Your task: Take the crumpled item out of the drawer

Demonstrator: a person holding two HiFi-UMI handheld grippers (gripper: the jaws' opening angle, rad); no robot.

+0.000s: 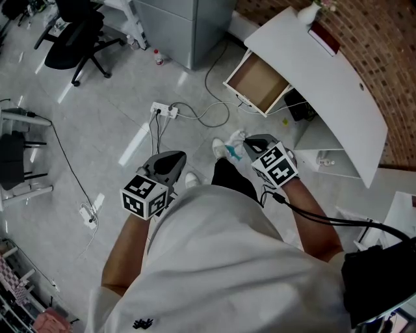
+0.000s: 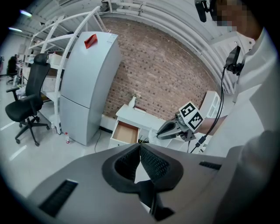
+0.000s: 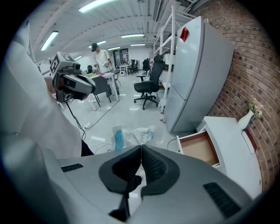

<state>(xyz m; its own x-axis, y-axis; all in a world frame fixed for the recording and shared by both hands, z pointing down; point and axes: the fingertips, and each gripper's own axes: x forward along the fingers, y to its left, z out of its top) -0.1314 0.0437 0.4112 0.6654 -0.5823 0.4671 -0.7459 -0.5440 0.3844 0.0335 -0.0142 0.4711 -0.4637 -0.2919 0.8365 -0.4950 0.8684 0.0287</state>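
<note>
2 tools held out ahead of a white shirt [image 1: 227,260], 1 in each hand, side by side above the grey floor [image 1: 130,78]. Left tool [image 2: 140,146]: closed, jaws met at the tips, nothing caught between. Right tool [image 3: 141,148]: closed as well, pinched at the very tips on an edge of the crumpled wrapper [image 3: 131,134]. Wrapper: clear and white plastic with a blue patch, bunched just beyond those tips, out of the drawer and well apart from it, over the floor near a white shoe [image 1: 219,148]. Farther out on the floor, a white power strip [image 1: 164,110] with loose cables [image 1: 208,117] trailing toward the furniture. Beyond that, the drawer [image 1: 260,83], standing open from a white counter [image 1: 338,97], brown bottom in plain view. On the counter top, a white vase [image 1: 309,13] with a sprig in it and a flat red thing [image 1: 324,38] just beside. Left of the counter, a tall grey cabinet [image 2: 87,83] with a small bottle [image 2: 67,139] at its foot. Past that, a black office chair [image 2: 26,105]. Behind everything, a brick wall [image 2: 162,74].
</note>
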